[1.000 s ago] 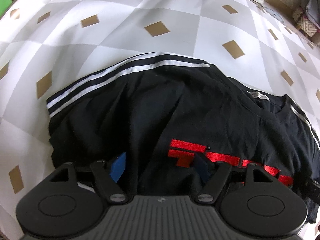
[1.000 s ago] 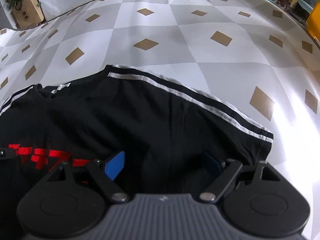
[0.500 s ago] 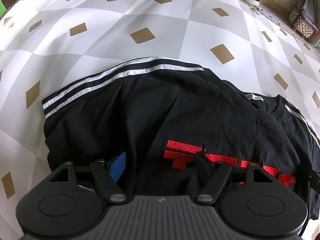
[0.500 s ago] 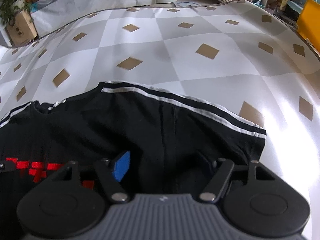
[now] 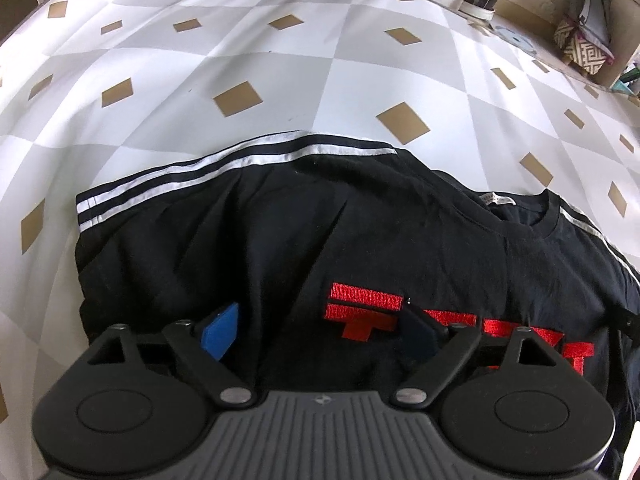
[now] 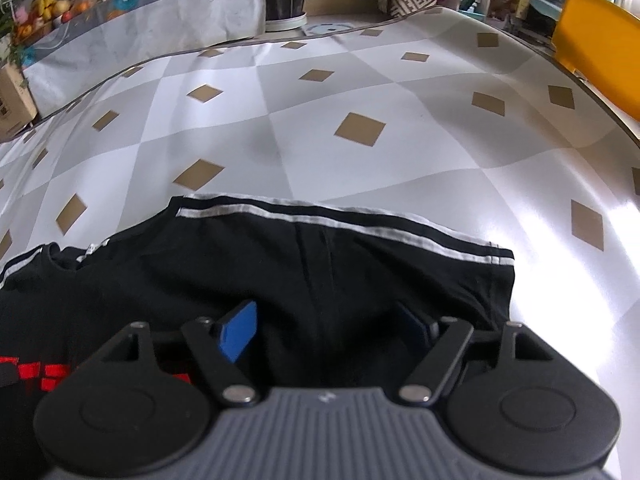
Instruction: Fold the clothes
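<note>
While the black T-shirt (image 5: 304, 240) lies on the diamond-patterned tablecloth (image 5: 248, 52), left gripper (image 5: 320, 332) and right gripper (image 6: 324, 332) stand released, jaws having just widened with shirt fabric between them.

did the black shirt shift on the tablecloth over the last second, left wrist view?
Yes. The black shirt has slid toward the camera: its white-striped sleeve now lies nearer than the tan diamond on the tablecloth it nearly touched before.

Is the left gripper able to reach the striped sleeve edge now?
Probably yes. The left gripper is open over the shirt, and nothing lies between it and the striped sleeve edge.
</note>
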Demonstrator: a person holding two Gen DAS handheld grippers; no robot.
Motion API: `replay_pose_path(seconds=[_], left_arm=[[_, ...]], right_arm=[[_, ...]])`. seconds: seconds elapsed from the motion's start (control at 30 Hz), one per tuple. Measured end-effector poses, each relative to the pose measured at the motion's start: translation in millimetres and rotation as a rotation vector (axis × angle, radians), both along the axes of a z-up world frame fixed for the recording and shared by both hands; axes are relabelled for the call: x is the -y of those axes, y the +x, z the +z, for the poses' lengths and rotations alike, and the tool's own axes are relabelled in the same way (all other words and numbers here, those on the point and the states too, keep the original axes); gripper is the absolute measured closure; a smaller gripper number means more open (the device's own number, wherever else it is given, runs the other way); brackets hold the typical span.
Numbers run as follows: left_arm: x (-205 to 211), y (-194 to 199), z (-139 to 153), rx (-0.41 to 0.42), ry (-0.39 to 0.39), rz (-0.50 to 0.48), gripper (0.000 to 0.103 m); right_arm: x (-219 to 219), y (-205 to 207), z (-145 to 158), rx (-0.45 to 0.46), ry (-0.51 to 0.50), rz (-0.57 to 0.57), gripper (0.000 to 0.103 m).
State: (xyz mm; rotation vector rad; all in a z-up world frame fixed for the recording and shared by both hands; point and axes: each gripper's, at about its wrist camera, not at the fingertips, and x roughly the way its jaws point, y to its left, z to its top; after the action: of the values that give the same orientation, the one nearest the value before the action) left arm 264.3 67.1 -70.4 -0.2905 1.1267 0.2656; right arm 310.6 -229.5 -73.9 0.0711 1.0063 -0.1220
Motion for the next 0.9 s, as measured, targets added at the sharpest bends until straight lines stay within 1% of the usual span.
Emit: replay_pose_path(seconds=[0.07,0.17,0.2,0.27,0.33,0.43,0.63,0.7,0.9], left_arm=[[-2.6,0.8,0.8,0.005,-0.017,0.003,0.018],[-11.1,-2.6,3.7,0.021,-0.058,0.038,0.019],[-13.6,-3.8,5.8,0.024,-0.059,0.052,0.019],[-16.5,-5.8,11.2,0.028,-0.035,0.060,0.019],[-17.8,-8.1,16.8,0.034,-0.012,0.052,0.019],[-18.7,-12.7,21.4,0.023,-0.025,0.037,0.019],[-4.6,-26.8,31.5,0.013,-0.013,-0.037,0.019],[-0.4,-32.1,33.5,0.009,-0.017,-0.051,0.019],[15.2,-44.9,38.1,-0.004,0.005,-0.108,0.019]], right_arm=[[0.7,2.3,-0.4,0.002,0.001,-0.011,0.028],[0.6,2.8,1.7,-0.003,0.015,-0.022,0.028],[0.9,2.5,2.8,-0.006,0.023,-0.023,0.029],[1.9,0.7,6.4,-0.007,0.051,-0.022,0.029],[3.5,-2.4,11.4,-0.005,0.093,-0.020,0.028],[4.9,-8.5,19.1,-0.002,0.160,0.001,0.028],[-2.3,-25.1,29.0,-0.041,0.231,0.064,0.027],[-6.6,-31.3,30.3,-0.056,0.227,0.081,0.027],[-23.1,-47.1,31.3,-0.094,0.156,0.160,0.027]])
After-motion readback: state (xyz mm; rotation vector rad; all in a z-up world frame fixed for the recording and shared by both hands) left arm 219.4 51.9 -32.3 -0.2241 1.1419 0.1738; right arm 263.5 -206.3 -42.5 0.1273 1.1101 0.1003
